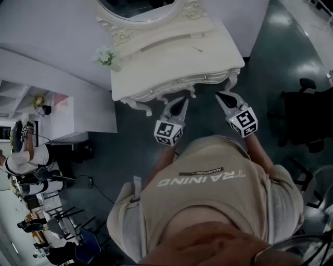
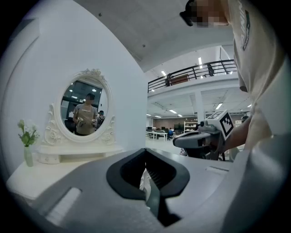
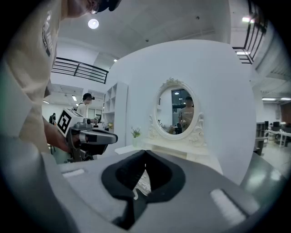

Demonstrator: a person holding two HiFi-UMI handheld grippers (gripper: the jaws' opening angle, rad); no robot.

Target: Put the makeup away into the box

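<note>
No makeup and no box show in any view. A white dressing table (image 1: pixel 171 57) with an oval mirror (image 1: pixel 140 8) stands against the wall just ahead of me. My left gripper (image 1: pixel 181 102) hangs in front of the table's front edge, jaws together with nothing between them. A hand's width to its right, my right gripper (image 1: pixel 223 96) is likewise shut and empty. The left gripper view looks past its closed tips (image 2: pixel 145 151) to the mirror (image 2: pixel 86 109) and the right gripper (image 2: pixel 182 140). The right gripper view shows its closed tips (image 3: pixel 145 152) and the left gripper (image 3: pixel 113 136).
A small vase of pale flowers (image 1: pixel 106 56) stands on the table's left end. A white shelf unit (image 1: pixel 62 114) is to the left, a black chair (image 1: pixel 304 114) to the right. People stand at far left (image 1: pixel 23 161). The floor is dark.
</note>
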